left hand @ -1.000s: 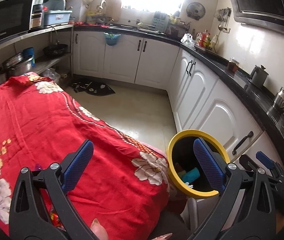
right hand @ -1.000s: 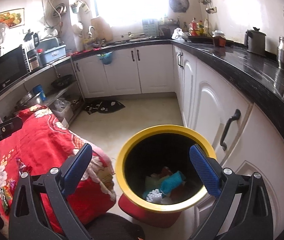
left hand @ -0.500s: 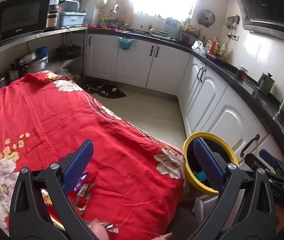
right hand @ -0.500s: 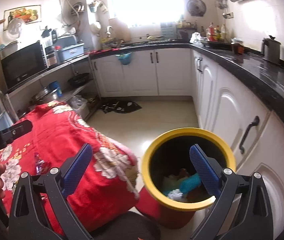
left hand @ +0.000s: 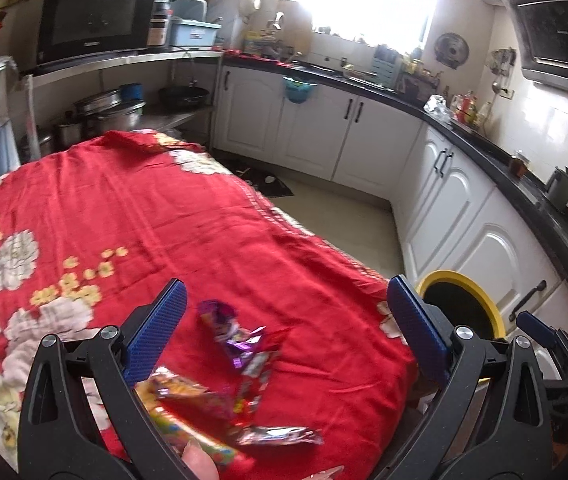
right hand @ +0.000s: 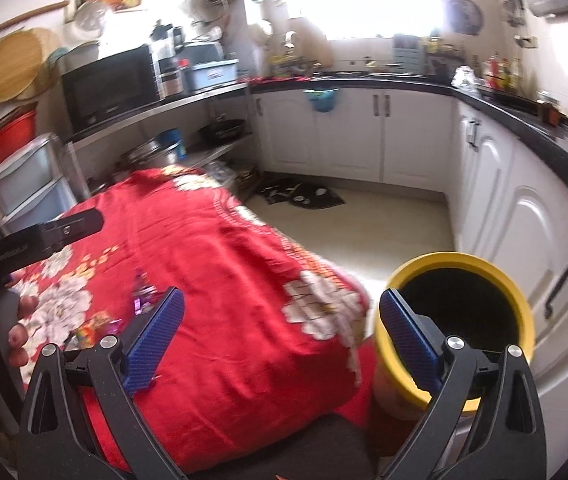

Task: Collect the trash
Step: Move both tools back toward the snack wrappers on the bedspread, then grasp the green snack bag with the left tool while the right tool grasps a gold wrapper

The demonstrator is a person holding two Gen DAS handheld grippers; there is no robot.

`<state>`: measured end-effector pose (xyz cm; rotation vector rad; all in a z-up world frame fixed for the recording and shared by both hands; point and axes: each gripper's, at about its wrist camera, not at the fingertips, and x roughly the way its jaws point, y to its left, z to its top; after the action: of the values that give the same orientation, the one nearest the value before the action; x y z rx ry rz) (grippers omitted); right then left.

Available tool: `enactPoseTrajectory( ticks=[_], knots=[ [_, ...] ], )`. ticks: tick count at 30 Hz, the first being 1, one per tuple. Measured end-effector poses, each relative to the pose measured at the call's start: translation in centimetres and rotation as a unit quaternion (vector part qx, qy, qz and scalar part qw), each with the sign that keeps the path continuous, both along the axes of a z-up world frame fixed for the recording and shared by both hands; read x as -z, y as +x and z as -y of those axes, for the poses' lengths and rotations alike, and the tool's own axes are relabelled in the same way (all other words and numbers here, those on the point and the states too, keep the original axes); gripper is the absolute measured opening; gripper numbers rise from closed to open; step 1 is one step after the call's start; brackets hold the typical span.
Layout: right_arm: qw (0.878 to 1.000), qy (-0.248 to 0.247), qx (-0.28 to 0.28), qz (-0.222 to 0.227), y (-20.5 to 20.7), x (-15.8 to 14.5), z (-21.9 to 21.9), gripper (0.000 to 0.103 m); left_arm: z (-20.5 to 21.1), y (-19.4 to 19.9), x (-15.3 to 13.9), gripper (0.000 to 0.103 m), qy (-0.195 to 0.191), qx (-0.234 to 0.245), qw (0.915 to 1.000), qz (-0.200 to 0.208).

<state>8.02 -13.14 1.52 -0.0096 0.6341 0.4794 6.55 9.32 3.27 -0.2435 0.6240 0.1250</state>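
left wrist view: the left gripper (left hand: 284, 334) hangs over the near end of a table draped in a red floral cloth (left hand: 132, 216), its two blue fingers (left hand: 156, 332) spread wide with nothing between them. right under that gap lies the trash: a purple wrapper (left hand: 224, 330) nearest the middle, a red-and-white wrapper (left hand: 258, 376) just below it, a yellow-orange packet (left hand: 174, 390) touching the left finger's base, and a silvery wrapper (left hand: 280, 436) closest to the camera. all of them rest flat on the cloth, loosely bunched together. off the table's right corner stands the yellow-rimmed bin (left hand: 464, 312), on the floor beside the white cabinets (left hand: 472, 216). part of the right gripper (left hand: 540, 330) pokes in beyond the bin. a fingertip (left hand: 200, 458) shows at the bottom edge.

right wrist view: the right gripper (right hand: 282, 336) is held above the table's edge, fingers parted and empty. the bin (right hand: 496, 272) sits just right of the table, its mouth open and dark inside; what's in it can't be made out from here. the wrappers (right hand: 96, 326) show as a blurred bright patch on the cloth, left of the left blue finger. at the far left a hand (right hand: 16, 320) grips the black handle of the other gripper. a black microwave (right hand: 108, 84) sits on the shelf behind.
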Motion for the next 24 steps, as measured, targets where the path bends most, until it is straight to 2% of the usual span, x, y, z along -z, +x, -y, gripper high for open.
enactPoseTrajectory(
  ticks=[13,21,24],
  knots=[
    [0.991,-0.033,-0.124,-0.028,-1.7,2.4,-7.0,0.095,-4.7,-2.6,1.2,0.092,0.001,-0.057,0.998,-0.026],
    [0.981,-0.069,-0.171,-0.055,-1.9,5.0,-9.5,0.094,-6.8,-4.4,3.8,0.092,-0.014,-0.08,0.9944,-0.067],
    [0.978,-0.08,-0.183,-0.06,-1.9,5.7,-10.1,0.09,-7.3,-5.2,5.2,0.092,-0.027,-0.08,0.9926,-0.087]
  ],
)
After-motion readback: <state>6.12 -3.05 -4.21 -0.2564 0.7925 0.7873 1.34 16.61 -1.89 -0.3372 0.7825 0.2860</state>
